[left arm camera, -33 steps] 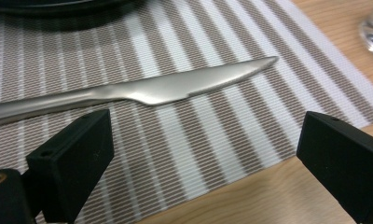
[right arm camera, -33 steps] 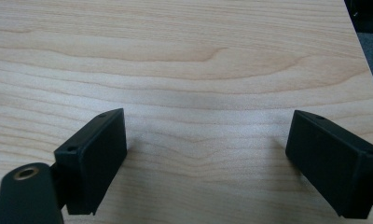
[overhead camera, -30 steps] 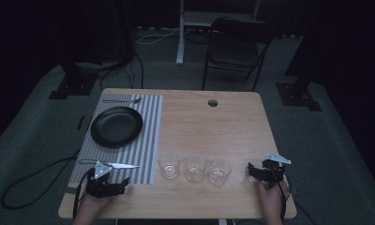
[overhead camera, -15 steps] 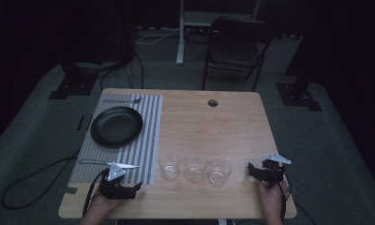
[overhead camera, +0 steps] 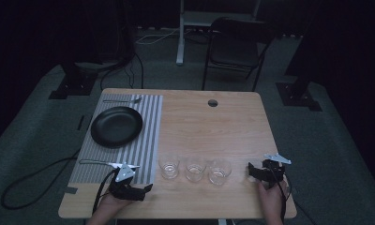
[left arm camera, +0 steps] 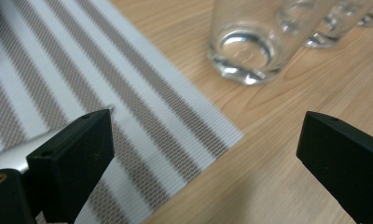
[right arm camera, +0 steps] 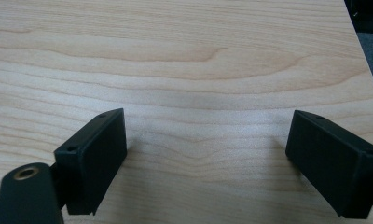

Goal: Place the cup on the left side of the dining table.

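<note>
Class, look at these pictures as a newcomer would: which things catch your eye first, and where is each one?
Three clear glasses stand in a row near the front edge of the wooden table. A black plate lies on a striped placemat at the left, with a knife nearer the person. The left gripper and right gripper rest open at the two front corners.

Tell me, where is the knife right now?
In the high view the knife lies on the near edge of the striped placemat, at the table's left, just beyond the left hand-held gripper and left of the three glasses.
</note>
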{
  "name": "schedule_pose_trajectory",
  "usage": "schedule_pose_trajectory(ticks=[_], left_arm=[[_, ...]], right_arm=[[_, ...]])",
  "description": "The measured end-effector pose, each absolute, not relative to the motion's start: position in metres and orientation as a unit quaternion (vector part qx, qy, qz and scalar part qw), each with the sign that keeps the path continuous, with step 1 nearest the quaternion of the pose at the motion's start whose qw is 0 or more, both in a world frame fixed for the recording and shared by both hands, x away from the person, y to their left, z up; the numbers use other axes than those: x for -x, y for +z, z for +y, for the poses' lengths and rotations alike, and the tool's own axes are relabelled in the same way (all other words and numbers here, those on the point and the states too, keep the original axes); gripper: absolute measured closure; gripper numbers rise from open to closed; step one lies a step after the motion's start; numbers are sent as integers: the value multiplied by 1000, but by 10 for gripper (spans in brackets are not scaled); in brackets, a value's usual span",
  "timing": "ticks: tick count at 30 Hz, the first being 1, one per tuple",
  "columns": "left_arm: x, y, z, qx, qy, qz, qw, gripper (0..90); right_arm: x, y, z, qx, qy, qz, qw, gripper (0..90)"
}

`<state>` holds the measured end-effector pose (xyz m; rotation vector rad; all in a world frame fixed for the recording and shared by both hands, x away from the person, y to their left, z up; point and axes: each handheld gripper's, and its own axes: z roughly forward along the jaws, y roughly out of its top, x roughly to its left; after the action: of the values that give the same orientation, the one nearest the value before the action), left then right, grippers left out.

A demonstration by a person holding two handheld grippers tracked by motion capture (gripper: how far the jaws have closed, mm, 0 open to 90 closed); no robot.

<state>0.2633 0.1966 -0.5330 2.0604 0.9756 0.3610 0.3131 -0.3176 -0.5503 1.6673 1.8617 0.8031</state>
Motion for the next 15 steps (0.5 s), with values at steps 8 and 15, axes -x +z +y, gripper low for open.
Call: schedule_pose_trajectory(ticks=[8, 15], left_arm=[[-270, -537, 177, -823, 139, 373, 406, 46], [-275, -538, 163, -821, 137, 364, 418, 61]], right_arm=[[-313, -550, -318, -614, 296, 686, 255, 119], [-313, -550, -318, -614, 296, 686, 255, 119]])
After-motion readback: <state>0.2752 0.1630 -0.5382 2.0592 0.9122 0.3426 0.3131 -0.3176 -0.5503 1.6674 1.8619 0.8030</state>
